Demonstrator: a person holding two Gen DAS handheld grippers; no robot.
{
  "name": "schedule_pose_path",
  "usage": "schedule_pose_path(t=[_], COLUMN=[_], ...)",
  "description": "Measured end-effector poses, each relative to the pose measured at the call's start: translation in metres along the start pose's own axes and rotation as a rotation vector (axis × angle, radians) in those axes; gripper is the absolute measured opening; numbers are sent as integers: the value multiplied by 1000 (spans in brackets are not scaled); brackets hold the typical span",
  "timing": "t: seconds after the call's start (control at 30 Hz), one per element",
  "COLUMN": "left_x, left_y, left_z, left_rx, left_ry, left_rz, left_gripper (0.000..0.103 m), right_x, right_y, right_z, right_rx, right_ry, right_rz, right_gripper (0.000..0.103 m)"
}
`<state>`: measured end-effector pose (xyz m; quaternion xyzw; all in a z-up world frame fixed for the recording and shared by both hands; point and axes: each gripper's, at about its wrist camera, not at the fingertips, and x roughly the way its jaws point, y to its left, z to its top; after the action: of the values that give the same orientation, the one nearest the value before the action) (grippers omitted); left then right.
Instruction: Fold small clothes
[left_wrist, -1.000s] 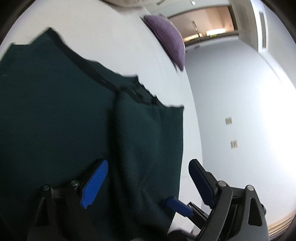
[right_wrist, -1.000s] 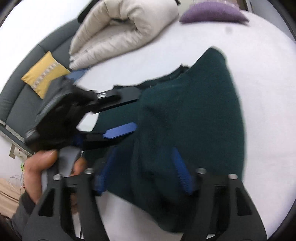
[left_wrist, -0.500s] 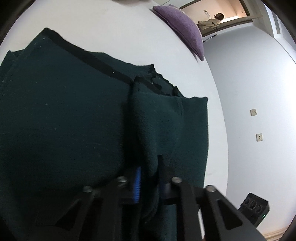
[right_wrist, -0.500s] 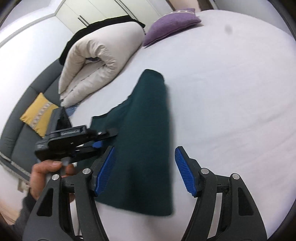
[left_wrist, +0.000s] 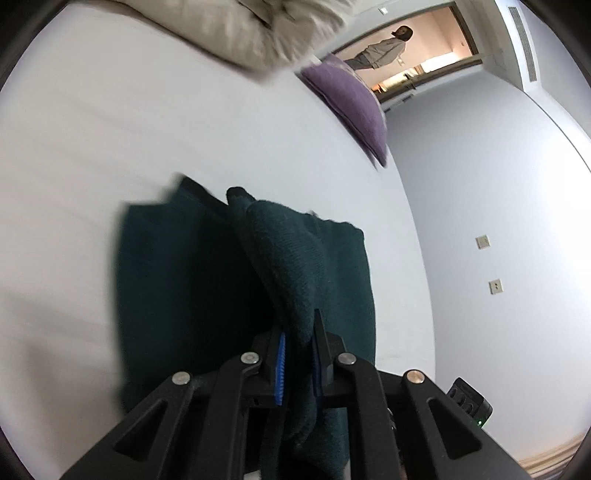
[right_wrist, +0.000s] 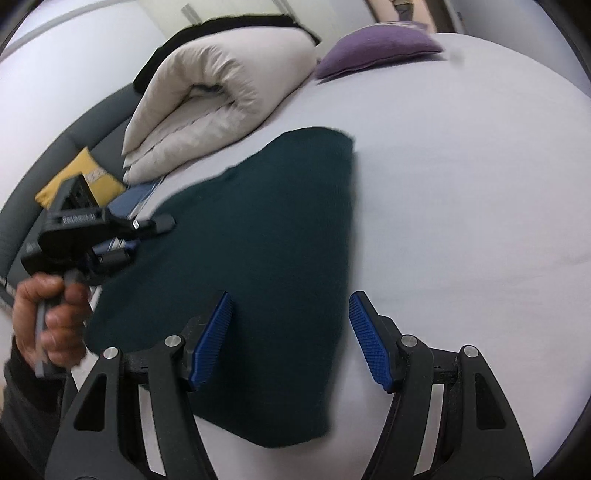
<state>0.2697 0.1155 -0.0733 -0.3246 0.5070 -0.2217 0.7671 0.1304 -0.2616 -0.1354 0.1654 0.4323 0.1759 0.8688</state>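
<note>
Left wrist view only: left hand-held gripper (left_wrist: 297, 354) clenched on a raised ridge of the dark green garment (left_wrist: 295, 258); cloth bunches up between the blue pads (left_wrist: 280, 369). Beyond it, a doorway with a person (left_wrist: 384, 50) standing, two wall plates (left_wrist: 482, 242), a small black device (left_wrist: 469, 400) low on the right with a green light.
Right wrist view only: the hand (right_wrist: 48, 314) gripping the left tool's handle at far left, a dark sleeve below it; a yellow cushion (right_wrist: 79, 171) on a grey sofa (right_wrist: 22, 206) behind.
Garment: lies on the white bed (right_wrist: 461, 184), folded into a narrow panel running away from the camera; near end between the right pads, left edge by the left tool.
Right hand-held gripper (right_wrist: 290, 339): released, jaws wide, hovering over the garment's near end; pads not pressing on cloth.
Surroundings: rolled beige duvet (right_wrist: 207, 99) at the bed's far left; purple pillow (right_wrist: 376, 48) at the far right.
In the way: the lifted ridge hides the cloth behind it in the left view.
</note>
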Motion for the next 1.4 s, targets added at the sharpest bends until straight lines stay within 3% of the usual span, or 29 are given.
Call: schedule_pose_path(t=[0.17,0.37,0.53,0.77,0.8,0.93,1.03,1.17,1.3,1.4], left_x=[-28,-6,-7,0,2,-4,-26,-44,-12,21], left_y=[50,92,102,84,85,80,60,11,-22,-2], left_z=[9,-5,-20,-14,-15,-24,-33,-47,-74,-82], left_rx=[-53,-111,-145,-94,-91,-61,13,194,397,364], left_ry=[-24,-17,-45,-62,-61,-82,-164,-252,-192,-108], left_rz=[33,64,21,71,83,134,238,319,425,498], left_gripper=[12,14,20,20,25,30,30,30,33,33], right_x=[20,32,36,31,29,35,37,7,-22,-9], right_y=[46,77,72,56,55,47,18,9,14,24], right_z=[-15,-30,-32,-16,-17,-30,-35,-27,-6,-3], right_rx=[-102,-180,-198,-115,-114,-155,-37,54,136,165], right_ry=[48,60,64,32,31,103,146,69,-35,23], right_rz=[0,-57,-67,-51,-55,-155,-89,-54,111,292], right_gripper=[65,66,64,62,62,64,62,62,62,62])
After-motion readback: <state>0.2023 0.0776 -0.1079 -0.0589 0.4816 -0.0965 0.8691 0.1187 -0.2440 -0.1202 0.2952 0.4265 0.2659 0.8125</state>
